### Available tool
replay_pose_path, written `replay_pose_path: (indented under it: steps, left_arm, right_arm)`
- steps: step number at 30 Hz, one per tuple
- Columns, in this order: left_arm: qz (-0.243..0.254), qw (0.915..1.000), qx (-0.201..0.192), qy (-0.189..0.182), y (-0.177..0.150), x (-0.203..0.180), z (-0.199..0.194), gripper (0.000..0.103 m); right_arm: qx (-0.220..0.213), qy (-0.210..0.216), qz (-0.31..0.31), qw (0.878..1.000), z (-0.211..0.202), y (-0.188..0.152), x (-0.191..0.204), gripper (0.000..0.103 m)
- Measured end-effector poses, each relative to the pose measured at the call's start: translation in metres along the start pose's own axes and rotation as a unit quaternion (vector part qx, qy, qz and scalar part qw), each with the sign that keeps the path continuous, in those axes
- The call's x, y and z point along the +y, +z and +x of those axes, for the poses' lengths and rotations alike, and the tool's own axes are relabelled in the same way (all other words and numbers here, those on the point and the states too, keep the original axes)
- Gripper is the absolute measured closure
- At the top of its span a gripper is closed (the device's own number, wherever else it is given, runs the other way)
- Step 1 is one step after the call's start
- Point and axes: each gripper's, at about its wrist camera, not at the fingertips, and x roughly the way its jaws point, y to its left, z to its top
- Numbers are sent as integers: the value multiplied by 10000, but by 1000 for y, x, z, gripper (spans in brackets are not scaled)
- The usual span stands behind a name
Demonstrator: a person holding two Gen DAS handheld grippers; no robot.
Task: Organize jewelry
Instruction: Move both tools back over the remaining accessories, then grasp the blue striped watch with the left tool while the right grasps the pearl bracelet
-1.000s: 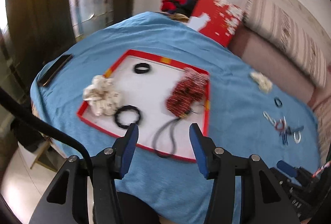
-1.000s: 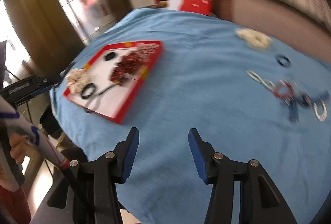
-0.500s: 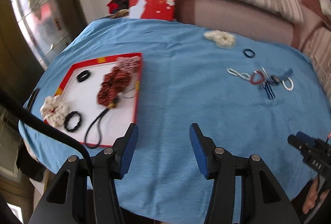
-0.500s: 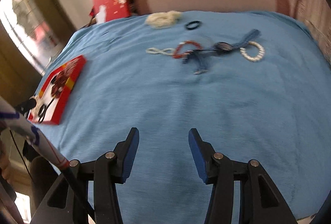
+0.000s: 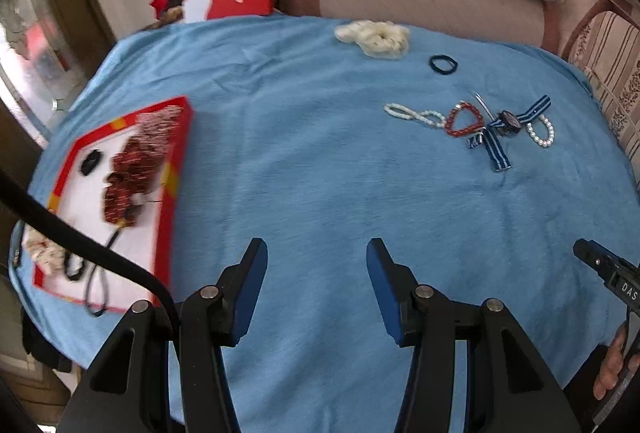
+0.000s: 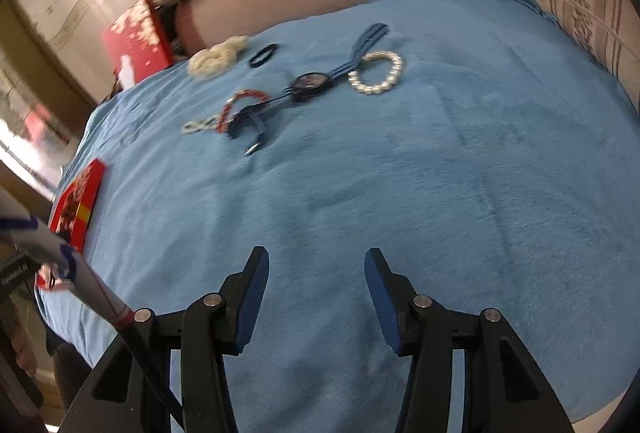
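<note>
Both grippers, left (image 5: 316,253) and right (image 6: 315,261), jaws wide and empty, have swung from the red tray (image 5: 170,169) toward loose bracelets (image 6: 375,73) across the blue cloth (image 5: 300,153), awaiting pickup.

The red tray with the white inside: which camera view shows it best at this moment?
The left wrist view shows the red tray with the white inside best: its white floor and the pieces in it are visible, though blurred. The right wrist view shows the tray only edge-on at the far left, partly hidden by a cable.
</note>
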Motion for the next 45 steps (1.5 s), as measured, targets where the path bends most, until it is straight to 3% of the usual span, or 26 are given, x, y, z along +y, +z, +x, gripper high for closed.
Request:
replay_pose_path:
  steps: [9,18,22,29,31,32,34,40,45]
  left_arm:
    - [127,9983,66,-572,36,-42,42,53]
    - [231,9941,-73,-1053,97,-78,81,53]
    - [265,9908,141,-1319,130,-92,107,53]
    - [877,9793,-46,-1825,148,-150,109,53]
    - [1227,9746,-33,-1872,148,-173,115,53]
    - [1376,9730,-22,-1855,147,-183,119,53]
    - [1627,9681,48,-1907,147,-201,127,53]
    - [2334,9510,212,-2015,143,-242,148,53]
    - [2567,9472,288,-1898,139,-258,158,50]
  right_arm:
    - [-255,-262,230,9991,18,41,-23,49]
    - [-415,-639,493,9959,64,115,-45,49]
    - [-309,-654,533,9960,82,128,-50,49]
    - [-407,-852,207,9953,94,132,-45,49]
    - [-455,-1063,-39,9933,97,133,-39,71]
    - [-402,-1157,-135,9924,99,134,-39,89]
    - [-414,-1022,-45,9939,94,134,-46,93]
    - [-451,-826,241,9953,74,125,-76,93]
    - [-509,-674,359,9958,67,115,-87,93]
